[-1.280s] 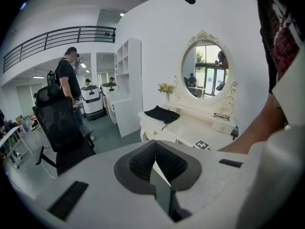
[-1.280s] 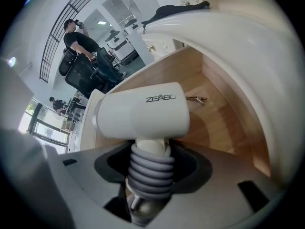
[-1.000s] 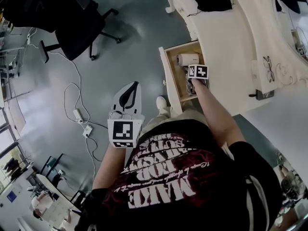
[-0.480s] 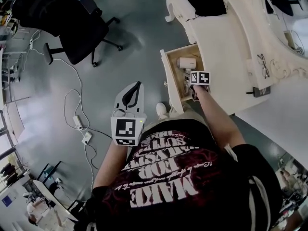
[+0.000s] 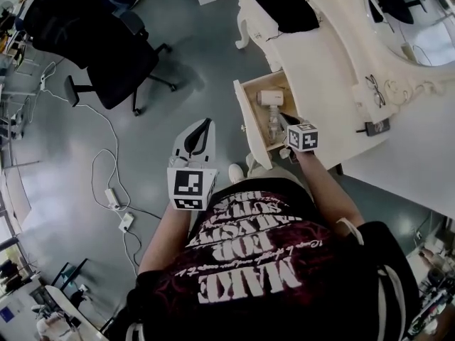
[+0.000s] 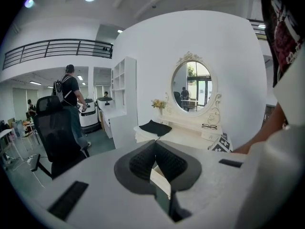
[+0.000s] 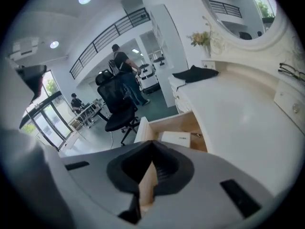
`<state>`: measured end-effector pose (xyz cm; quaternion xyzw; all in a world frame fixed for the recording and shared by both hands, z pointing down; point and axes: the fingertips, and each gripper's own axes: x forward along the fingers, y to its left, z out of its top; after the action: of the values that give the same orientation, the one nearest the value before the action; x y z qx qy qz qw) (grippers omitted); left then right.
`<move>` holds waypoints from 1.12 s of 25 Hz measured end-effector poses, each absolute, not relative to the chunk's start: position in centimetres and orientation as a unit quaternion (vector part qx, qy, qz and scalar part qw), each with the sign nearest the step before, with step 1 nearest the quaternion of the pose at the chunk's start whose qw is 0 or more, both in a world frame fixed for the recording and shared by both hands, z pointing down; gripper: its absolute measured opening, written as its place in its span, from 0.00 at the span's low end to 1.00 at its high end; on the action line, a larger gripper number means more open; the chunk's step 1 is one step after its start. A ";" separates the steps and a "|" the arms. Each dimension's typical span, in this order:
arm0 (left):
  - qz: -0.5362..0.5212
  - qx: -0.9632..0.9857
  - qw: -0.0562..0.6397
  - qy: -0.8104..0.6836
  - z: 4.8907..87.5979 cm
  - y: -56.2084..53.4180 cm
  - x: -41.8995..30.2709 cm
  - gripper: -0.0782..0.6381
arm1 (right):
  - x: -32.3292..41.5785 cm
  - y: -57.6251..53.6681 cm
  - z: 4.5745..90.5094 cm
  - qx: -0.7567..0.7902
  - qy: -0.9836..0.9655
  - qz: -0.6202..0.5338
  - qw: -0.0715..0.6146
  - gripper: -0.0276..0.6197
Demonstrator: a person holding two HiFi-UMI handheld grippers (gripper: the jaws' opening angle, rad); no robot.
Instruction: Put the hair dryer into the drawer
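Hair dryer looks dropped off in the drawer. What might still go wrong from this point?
The drawer stands open right by the person's legs, so a step forward may knock it. The hair dryer lies among other items, and something could catch when the drawer gets pushed in. The right claw, jaws just closed on nothing, hangs close above the drawer and might clip its side on the way past.
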<state>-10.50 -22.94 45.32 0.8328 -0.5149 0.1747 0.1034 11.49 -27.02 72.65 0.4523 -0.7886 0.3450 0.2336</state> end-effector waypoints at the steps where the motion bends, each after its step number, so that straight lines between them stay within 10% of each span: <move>1: 0.171 0.833 0.104 -0.516 45.2 -22.8 -10.6 0.12 | 11.4 -26.8 71.5 0.454 -0.795 0.336 0.220 0.05; 28: 0.089 0.860 0.050 -0.500 38.3 -18.2 -13.0 0.12 | 7.5 -21.5 43.5 0.459 -0.874 0.132 0.087 0.05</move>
<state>-12.96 -18.19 38.27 0.8603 -0.4995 0.0891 0.0495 7.52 -21.55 43.47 0.4585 -0.8745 0.1322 0.0871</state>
